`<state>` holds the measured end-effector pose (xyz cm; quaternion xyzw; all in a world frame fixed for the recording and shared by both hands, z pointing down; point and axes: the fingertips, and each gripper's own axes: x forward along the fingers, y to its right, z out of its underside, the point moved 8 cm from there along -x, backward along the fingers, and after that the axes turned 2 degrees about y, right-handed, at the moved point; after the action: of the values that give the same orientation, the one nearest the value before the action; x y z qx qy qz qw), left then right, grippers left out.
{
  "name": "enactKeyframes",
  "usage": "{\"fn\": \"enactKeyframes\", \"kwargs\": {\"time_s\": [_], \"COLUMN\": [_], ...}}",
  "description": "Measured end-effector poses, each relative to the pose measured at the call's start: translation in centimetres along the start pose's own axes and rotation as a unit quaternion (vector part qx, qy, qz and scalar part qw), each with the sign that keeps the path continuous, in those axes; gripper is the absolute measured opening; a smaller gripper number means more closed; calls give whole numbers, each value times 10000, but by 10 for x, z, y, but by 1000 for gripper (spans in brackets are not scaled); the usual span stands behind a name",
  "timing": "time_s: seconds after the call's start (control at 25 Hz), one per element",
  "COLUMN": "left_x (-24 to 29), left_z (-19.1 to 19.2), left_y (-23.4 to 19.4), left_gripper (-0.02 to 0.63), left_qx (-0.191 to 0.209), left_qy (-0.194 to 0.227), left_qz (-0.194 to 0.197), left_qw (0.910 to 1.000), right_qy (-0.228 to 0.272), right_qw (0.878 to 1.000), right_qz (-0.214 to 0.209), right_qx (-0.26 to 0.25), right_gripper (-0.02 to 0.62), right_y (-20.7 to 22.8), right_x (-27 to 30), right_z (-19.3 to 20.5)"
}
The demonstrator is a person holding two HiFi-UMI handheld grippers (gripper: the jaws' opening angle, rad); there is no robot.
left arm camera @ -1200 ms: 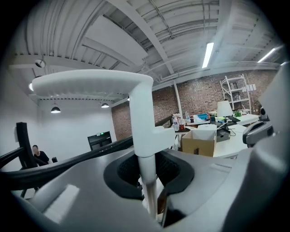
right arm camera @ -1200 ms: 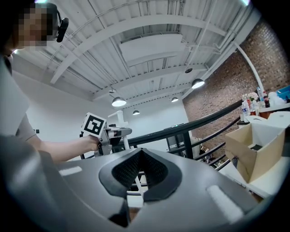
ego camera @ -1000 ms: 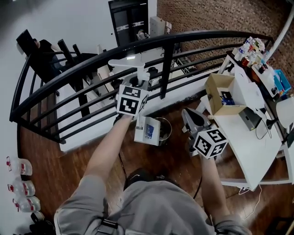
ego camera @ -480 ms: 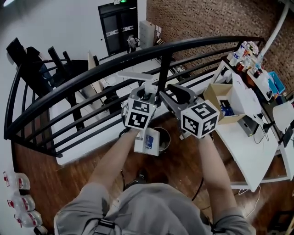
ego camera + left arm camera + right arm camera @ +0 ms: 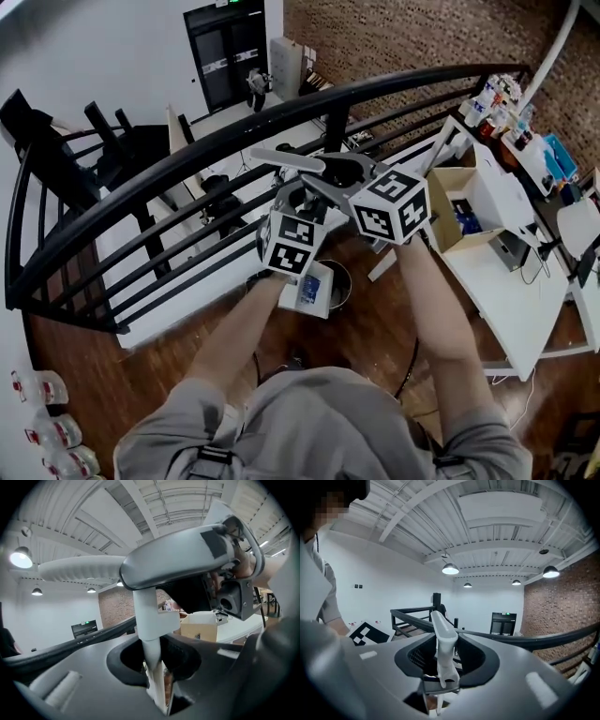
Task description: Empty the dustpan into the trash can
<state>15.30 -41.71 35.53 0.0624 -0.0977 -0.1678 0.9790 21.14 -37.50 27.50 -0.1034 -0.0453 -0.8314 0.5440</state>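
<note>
While our left claw (image 5: 156,666) stays out of reach of nothing but the dustpan's white handle (image 5: 146,616), clamped low on its stem, our right claw (image 5: 330,180) has just been opening and stands wide, the handle between its jaws unpinched. Beyond, the pan (image 5: 307,289) hangs against the trash can (image 5: 340,278) on the floor, near the black railing (image 5: 141,173).

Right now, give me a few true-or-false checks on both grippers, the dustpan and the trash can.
The left gripper is shut on the dustpan handle. True.
The cardboard box sits open on the white table. True.
The right gripper clamps the cardboard box. False: its jaws have just been opening and stand apart around the handle's top.
The trash can stands on the white table. False: it stands on the wood floor.
</note>
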Motion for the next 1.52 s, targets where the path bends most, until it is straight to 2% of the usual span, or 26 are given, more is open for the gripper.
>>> {"fn": "enactKeyframes", "kwargs": {"time_s": [0.16,0.4,0.64,0.84,1.04,1.36,1.52], "left_x": [10,34,54,72,92,121,134], "left_z": [7,30,55,72,60,54,55], "left_y": [10,44,88,128,177,268,305], "left_gripper": [64,86,96,105,103,107,107], "left_qx": [-33,-198,-73,180,567,1039,1218], "left_qy": [133,-91,-334,-650,-692,-834,-912], "left_qz": [207,832,1518,1882,2147,2703,2862], "left_qw": [9997,9963,9878,9798,9726,9535,9460], "right_qy": [95,277,453,618,849,1075,1177], "right_qw": [9999,9986,9960,9920,9837,9625,9537], "right_qz": [91,346,594,877,1296,2033,2203], "right_qx": [93,305,494,666,917,1438,1677], "right_gripper": [137,133,132,130,130,129,127], "right_y": [8,28,43,50,59,63,66], "right_x": [-15,-65,-128,-185,-248,-356,-396], "right_z": [4,11,28,45,70,123,149]}}
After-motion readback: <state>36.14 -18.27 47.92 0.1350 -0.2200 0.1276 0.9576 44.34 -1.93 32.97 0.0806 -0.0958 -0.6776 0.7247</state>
